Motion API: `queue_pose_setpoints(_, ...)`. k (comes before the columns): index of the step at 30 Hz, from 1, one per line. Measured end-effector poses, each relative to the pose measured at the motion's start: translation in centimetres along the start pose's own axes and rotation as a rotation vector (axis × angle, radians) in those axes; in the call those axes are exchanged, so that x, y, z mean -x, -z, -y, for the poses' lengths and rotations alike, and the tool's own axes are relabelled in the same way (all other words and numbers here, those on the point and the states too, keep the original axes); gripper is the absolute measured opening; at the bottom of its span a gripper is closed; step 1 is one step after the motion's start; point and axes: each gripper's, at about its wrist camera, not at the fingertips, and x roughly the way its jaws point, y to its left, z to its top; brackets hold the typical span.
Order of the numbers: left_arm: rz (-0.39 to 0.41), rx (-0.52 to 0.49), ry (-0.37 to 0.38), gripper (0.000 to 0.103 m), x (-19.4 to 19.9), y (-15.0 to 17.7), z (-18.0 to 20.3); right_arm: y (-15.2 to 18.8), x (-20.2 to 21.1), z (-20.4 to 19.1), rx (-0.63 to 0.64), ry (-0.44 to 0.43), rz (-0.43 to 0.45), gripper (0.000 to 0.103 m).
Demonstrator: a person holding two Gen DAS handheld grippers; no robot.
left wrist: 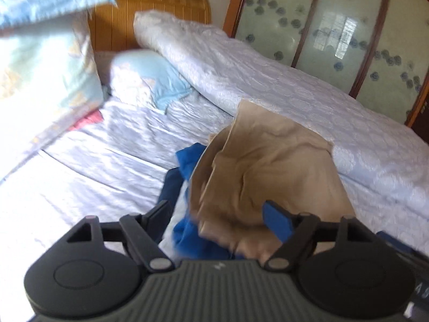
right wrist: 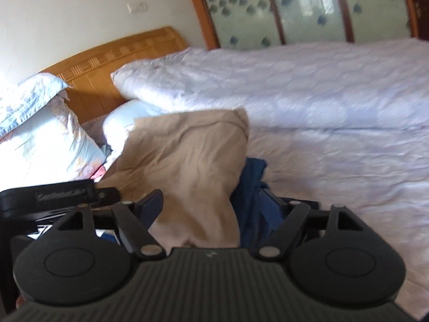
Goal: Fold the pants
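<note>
The tan pants [left wrist: 268,166] lie in a crumpled heap on the bed, on top of blue clothes [left wrist: 187,158]. My left gripper [left wrist: 218,216] is open, its blue-padded fingers wide apart on either side of the heap's near end. The cloth between them is blurred and loose. From the right wrist, the tan pants [right wrist: 187,161] run away from me between the spread fingers of my open right gripper [right wrist: 214,206]. A dark blue garment [right wrist: 252,187] lies beside the pants and covers the right finger's tip.
The bed has a pale quilted sheet [left wrist: 93,177]. A rolled white duvet [left wrist: 268,80] lies along its far side, and there are pillows [left wrist: 45,61] by the wooden headboard [left wrist: 150,8]. Wardrobe doors with frosted glass [left wrist: 335,26] stand behind. A black device [right wrist: 51,196] sits at the left.
</note>
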Motion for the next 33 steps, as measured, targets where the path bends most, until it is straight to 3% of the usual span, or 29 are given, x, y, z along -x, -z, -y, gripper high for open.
queue_pose_setpoints(3, -0.007, -0.051, 0.004, 0.078, 5.2, 3.1, 0.4, 2.2, 5.7, -1.4, 0.027, 0.019, -0.003, 0.079)
queue_pose_setpoints(11, -0.068, -0.083, 0.062, 0.077, 16.9, 13.8, 0.2, 12.0, 19.6, -4.1, 0.076, 0.032, -0.023, 0.078)
queue_pose_setpoints(14, -0.031, -0.118, 0.035, 0.079, 20.8, 16.5, 0.1, 14.0, 22.8, -4.6, 0.103, 0.063, -0.014, 0.078)
queue_pose_setpoints(24, 0.041, -0.157, 0.062, 0.088, 30.8, 22.4, 0.1, 18.7, 34.2, -5.1, 0.062, 0.03, 0.037, 0.078)
queue_pose_setpoints(33, 0.097, -0.214, 0.092, 0.094, 36.5, 26.5, 1.1, 22.1, 39.4, -4.4, 0.001, 0.044, 0.09, 0.078)
